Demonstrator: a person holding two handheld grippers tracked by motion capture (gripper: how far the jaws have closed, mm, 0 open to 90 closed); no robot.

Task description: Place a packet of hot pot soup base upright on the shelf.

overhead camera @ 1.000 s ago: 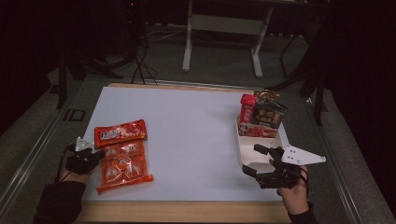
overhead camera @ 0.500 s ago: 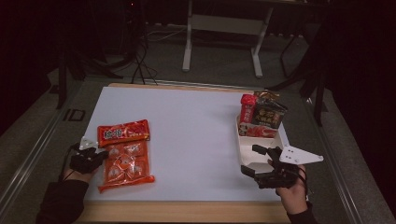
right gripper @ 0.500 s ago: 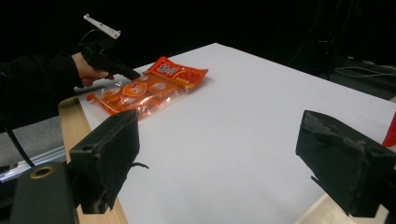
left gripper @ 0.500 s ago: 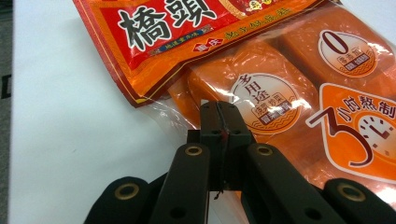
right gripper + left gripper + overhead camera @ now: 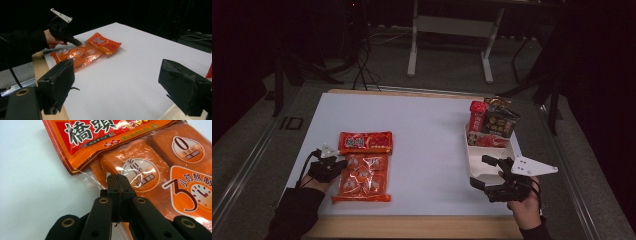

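A clear packet of orange blocks (image 5: pixel 362 177) lies flat at the table's left, with a red packet (image 5: pixel 365 142) overlapping its far end. My left gripper (image 5: pixel 337 162) is shut on the orange packet's left edge. In the left gripper view the jaws (image 5: pixel 117 182) meet on the clear plastic rim beside the orange blocks (image 5: pixel 140 170), under the red packet (image 5: pixel 95 135). My right gripper (image 5: pixel 478 171) stands open over the near end of a white tray (image 5: pixel 477 152), nothing between its fingers. The right gripper view shows its open jaws (image 5: pixel 122 85), with the left gripper (image 5: pixel 77 43) and the packets (image 5: pixel 82 53) beyond them.
Several snack packs (image 5: pixel 492 127) stand upright at the tray's far end. The white table top (image 5: pixel 427 130) has a wooden front edge (image 5: pixel 412 225). Beyond the table are a dark floor, cables and a metal stand (image 5: pixel 447 30).
My left gripper has moved right, and both packets have slid right with it, toward the table's middle. The right gripper has stayed where it was, still open.
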